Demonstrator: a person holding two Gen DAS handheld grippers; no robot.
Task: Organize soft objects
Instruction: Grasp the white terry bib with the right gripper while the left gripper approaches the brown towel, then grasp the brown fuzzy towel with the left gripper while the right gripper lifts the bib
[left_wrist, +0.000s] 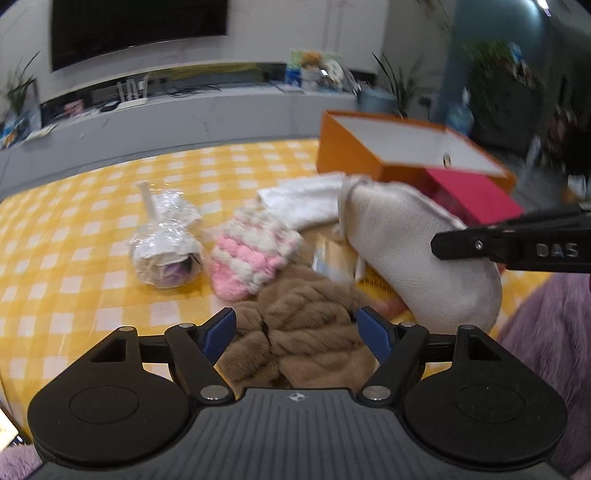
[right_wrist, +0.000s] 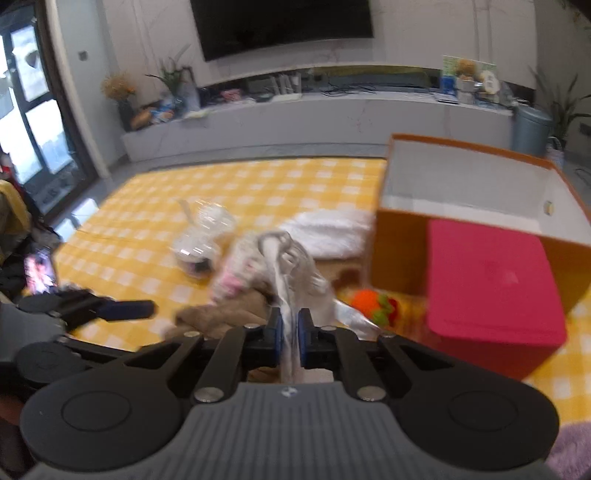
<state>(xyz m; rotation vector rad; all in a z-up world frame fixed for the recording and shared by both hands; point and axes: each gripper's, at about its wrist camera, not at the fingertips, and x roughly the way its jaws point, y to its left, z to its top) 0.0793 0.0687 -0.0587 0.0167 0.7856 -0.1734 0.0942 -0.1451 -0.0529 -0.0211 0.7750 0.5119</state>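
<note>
The orange box (right_wrist: 469, 192) at far right looks empty, a pink box (right_wrist: 491, 284) leaning against it. The right tool (right_wrist: 290, 328) pinches the white pouch (left_wrist: 417, 251); the left tool (left_wrist: 295, 332) stands spread over brown fur (left_wrist: 299, 332) on the surface (left_wrist: 74, 229).

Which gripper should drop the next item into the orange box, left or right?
Right. The right gripper is already shut on the white pouch, with the orange box just beside it. The left gripper is open over the brown fur piece, holding nothing.

Yellow-and-white checked tablecloth (left_wrist: 92, 229), orange box (left_wrist: 354, 155), pink-and-white knit (left_wrist: 251, 254), tan fur (left_wrist: 303, 332)
</note>
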